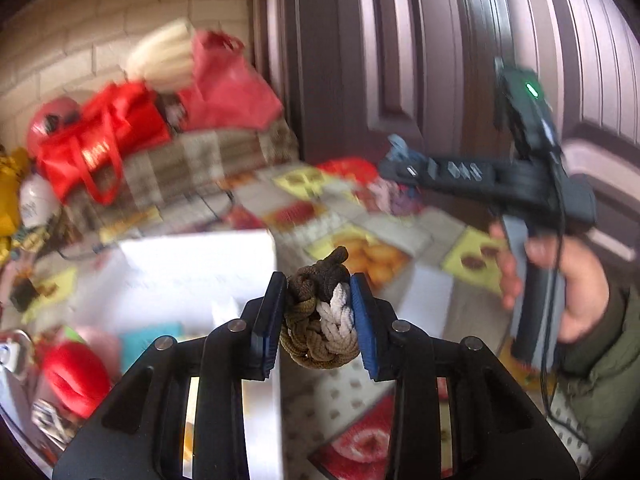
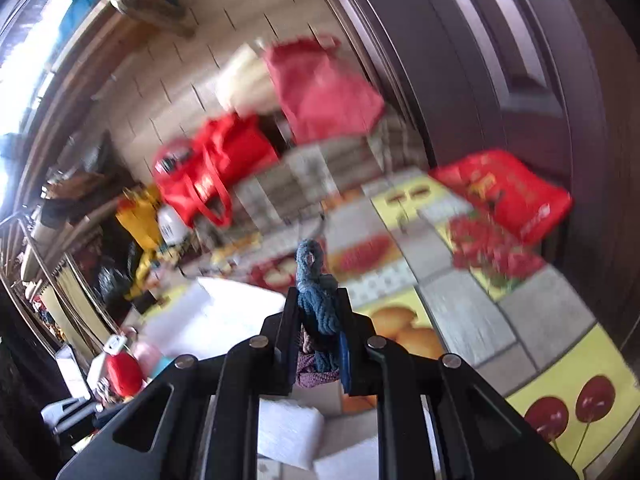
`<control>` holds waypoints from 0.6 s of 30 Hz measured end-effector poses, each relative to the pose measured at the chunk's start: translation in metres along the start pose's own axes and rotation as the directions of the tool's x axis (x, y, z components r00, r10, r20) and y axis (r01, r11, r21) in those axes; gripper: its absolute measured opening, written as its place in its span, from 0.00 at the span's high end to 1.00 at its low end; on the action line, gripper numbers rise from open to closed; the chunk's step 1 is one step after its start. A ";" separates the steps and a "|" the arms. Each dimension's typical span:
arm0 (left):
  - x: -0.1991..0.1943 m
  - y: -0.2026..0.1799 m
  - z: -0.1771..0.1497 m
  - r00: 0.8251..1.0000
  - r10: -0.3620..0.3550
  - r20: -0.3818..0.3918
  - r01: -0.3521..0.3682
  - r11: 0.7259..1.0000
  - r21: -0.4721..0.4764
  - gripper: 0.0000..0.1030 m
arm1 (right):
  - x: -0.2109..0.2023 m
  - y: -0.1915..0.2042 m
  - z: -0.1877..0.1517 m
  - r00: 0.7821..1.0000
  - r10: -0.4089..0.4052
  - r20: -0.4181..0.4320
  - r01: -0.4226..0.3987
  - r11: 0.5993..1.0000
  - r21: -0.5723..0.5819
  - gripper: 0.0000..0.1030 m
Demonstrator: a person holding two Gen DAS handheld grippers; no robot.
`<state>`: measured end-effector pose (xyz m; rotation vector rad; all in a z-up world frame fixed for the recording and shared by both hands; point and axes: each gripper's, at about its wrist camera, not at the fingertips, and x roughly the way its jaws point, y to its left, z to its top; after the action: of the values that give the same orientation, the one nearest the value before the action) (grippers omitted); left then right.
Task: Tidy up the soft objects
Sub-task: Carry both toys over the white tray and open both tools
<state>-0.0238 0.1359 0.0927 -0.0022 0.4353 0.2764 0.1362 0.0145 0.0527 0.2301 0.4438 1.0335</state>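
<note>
My left gripper (image 1: 319, 298) is shut on a knotted rope ball (image 1: 320, 320) of brown, olive and white cord, held above the fruit-patterned tablecloth (image 1: 360, 248). The right gripper (image 1: 394, 148) shows in the left wrist view at the upper right, held by a hand (image 1: 576, 280) in a green sleeve. In the right wrist view my right gripper (image 2: 318, 312) is shut on a blue knotted rope toy (image 2: 316, 288) with a purplish part below; its loop sticks up past the fingertips. Both views are blurred.
A white box (image 1: 192, 276) lies on the table left of centre. Red bags (image 1: 100, 144) and a pink bag (image 1: 228, 80) are piled at the back against a brick wall. A red packet (image 2: 508, 192) lies far right by a dark door (image 1: 440, 40). Red and pink soft items (image 1: 76, 376) sit lower left.
</note>
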 end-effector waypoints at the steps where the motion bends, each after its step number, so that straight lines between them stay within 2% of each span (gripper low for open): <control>1: -0.003 0.004 0.007 1.000 0.009 0.022 -0.009 1.000 -0.003 0.69 | -0.004 0.005 0.003 1.000 0.013 0.021 -0.013 1.000 -0.002 0.86; 4: -0.025 0.020 0.034 0.991 0.068 0.116 -0.066 0.998 -0.018 0.69 | -0.027 0.029 0.016 0.990 0.077 0.119 -0.075 0.997 -0.025 0.86; 8: -0.058 0.049 0.051 0.967 0.157 0.201 -0.147 0.987 -0.065 0.69 | -0.055 0.072 0.035 0.965 0.111 0.237 -0.094 0.992 -0.081 0.86; 13: -0.079 0.094 0.056 0.946 0.239 0.220 -0.206 0.965 -0.161 0.69 | -0.066 0.113 0.052 0.938 0.195 0.287 -0.181 0.981 -0.075 0.86; 18: -0.081 0.117 0.052 0.937 0.279 0.209 -0.234 0.948 -0.213 0.69 | -0.062 0.148 0.067 0.907 0.288 0.309 -0.279 0.957 -0.073 0.86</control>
<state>-0.1035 0.2304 0.1801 -0.0947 0.1693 0.5698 0.0255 0.0361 0.1848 0.4396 0.1041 1.2614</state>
